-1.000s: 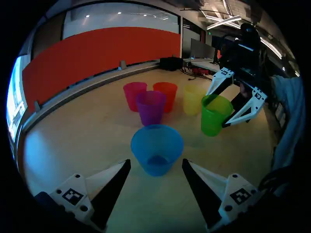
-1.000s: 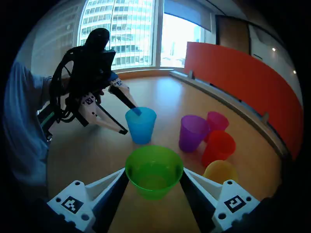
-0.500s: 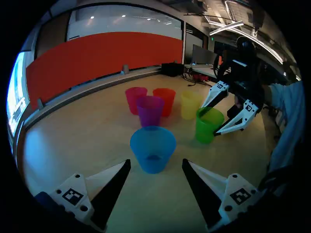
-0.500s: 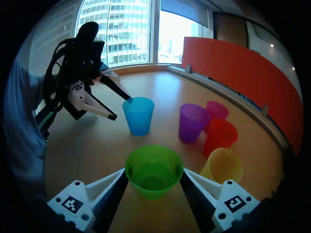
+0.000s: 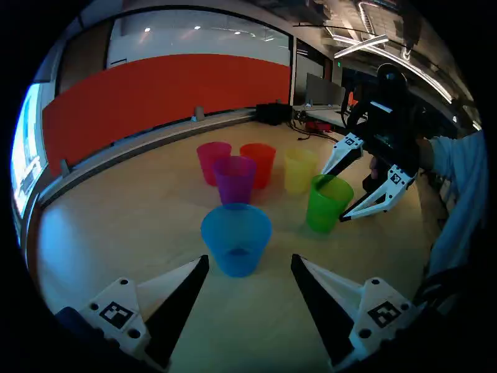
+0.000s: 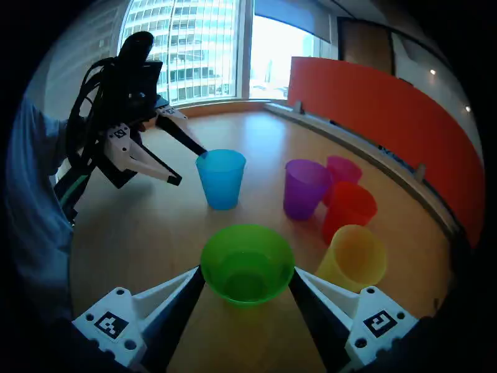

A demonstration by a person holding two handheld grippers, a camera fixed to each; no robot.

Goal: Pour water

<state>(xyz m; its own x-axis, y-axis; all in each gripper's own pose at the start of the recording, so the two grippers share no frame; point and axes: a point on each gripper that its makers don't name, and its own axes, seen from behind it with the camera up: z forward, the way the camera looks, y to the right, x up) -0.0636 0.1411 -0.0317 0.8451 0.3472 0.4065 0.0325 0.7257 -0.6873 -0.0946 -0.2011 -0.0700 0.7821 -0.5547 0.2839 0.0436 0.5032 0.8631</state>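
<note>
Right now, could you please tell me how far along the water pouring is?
No pour looks done yet. In hand: the open right gripper brackets the upright green cup, and the open left gripper faces the upright blue cup without touching it. Gripping, lifting and pouring remain.

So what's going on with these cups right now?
A person holds a gripper in each hand over a wooden surface with six cups. The right gripper has the green cup between its fingers, close against both sides; I cannot tell whether they press on it. The left gripper is open, with the blue cup standing upright just ahead of its fingertips, ungripped. The purple cup, pink cup, red cup and yellow cup stand clustered beyond. Nothing is being poured at this moment.
</note>
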